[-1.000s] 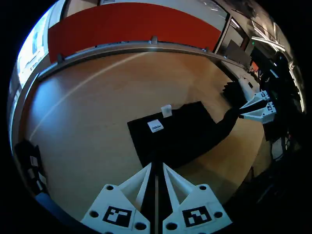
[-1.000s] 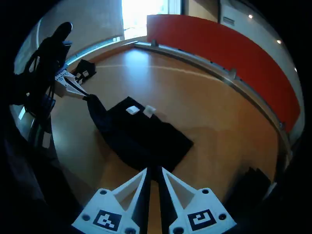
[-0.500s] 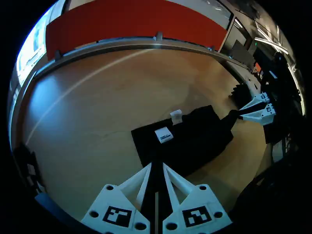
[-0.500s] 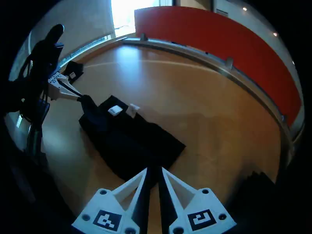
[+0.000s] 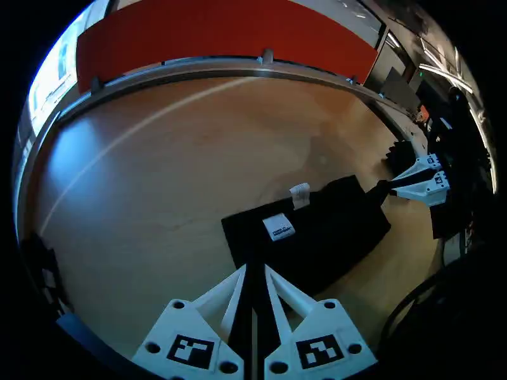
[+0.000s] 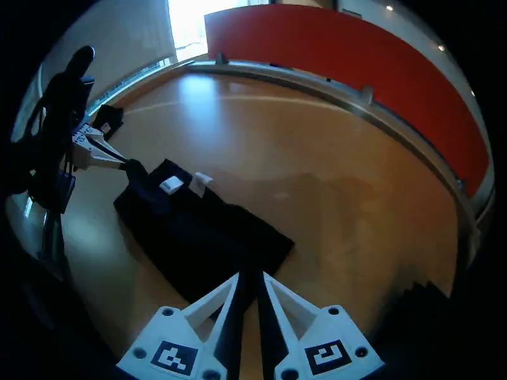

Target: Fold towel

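The towel, a black rectangle of matte cloth, lay mostly flat near the middle of a glossy wooden worktop. Bare wood lay open on every side of the towel, widest beyond its far edge. Past that open wood a curved metal rail bounded the worktop, and a red panel stood behind the rail. A small dark stack lay apart from the towel, beyond the corner held by the left tongs.

In the left gripper view the left tongs pointed at the towel's near edge, fingers narrow, with black cloth pinched between them. In the right gripper view the same tongs came in almost level and gripped a towel corner that rose off the wood in a small peak. The right tongs were likewise narrow, clamped on the towel's near edge in their own view. In the left gripper view they held the opposite corner, also raised. The hands behind both tongs were in deep shadow; their grip could not be told.

Two white tags lay on the towel near its far edge. Both tongs were white plastic with triangular fingers and square black-and-white markers.
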Demonstrator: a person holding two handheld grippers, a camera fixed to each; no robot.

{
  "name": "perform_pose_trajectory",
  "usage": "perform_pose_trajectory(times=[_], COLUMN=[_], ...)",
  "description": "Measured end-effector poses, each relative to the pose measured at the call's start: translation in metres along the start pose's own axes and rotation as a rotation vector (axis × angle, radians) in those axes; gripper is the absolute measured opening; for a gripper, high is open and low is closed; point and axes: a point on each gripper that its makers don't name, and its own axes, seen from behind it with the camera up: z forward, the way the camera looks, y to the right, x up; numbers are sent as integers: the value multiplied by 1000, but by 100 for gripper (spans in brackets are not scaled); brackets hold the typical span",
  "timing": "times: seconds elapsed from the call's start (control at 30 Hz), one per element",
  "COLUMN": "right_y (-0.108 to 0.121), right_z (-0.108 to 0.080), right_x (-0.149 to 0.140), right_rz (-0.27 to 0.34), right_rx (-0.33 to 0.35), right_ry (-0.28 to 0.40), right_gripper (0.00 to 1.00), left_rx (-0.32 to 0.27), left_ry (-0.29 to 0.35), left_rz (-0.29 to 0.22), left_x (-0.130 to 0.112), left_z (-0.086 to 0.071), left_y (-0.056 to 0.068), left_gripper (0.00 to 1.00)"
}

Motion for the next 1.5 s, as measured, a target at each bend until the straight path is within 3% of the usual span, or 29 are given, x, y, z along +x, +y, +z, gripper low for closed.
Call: perform_pose_trajectory(times=[0.27, 0.47, 0.67, 0.73, 0.8, 0.87, 0.93, 1.2, 1.5], right_y=[5, 8, 12, 15, 17, 20, 21, 22, 21], right_z=[10, 16, 16, 14, 13, 13, 12, 6, -3], right_x=[0, -5, -13, -14, -14, -14, -14, -8, -12], right_rz=[22, 40, 40, 45, 50, 58, 62, 60, 46], right_rx=[-20, -49, -67, -76, -84, -90, -93, -92, -94], right_ry=[0, -7, -14, -10, -6, -2, 4, 34, 43], right_gripper=[14, 29, 40, 44, 45, 53, 61, 89, 89], left_rx=[25, 80, 110, 109, 111, 114, 118, 128, 139], left_ry=[11, -16, -8, 0, 5, 8, 13, 35, 38], left_rz=[-3, 0, -7, -21, -37, -54, -62, -54, -51], left_x=[5, -3, -4, -2, -1, 1, 3, 9, 2], left_z=[14, 26, 25, 23, 22, 21, 20, 12, 3], left_y=[-7, -20, -27, -29, -31, -34, -36, -37, -37], left_gripper=[3, 8, 17, 25, 43, 61, 66, 67, 67])
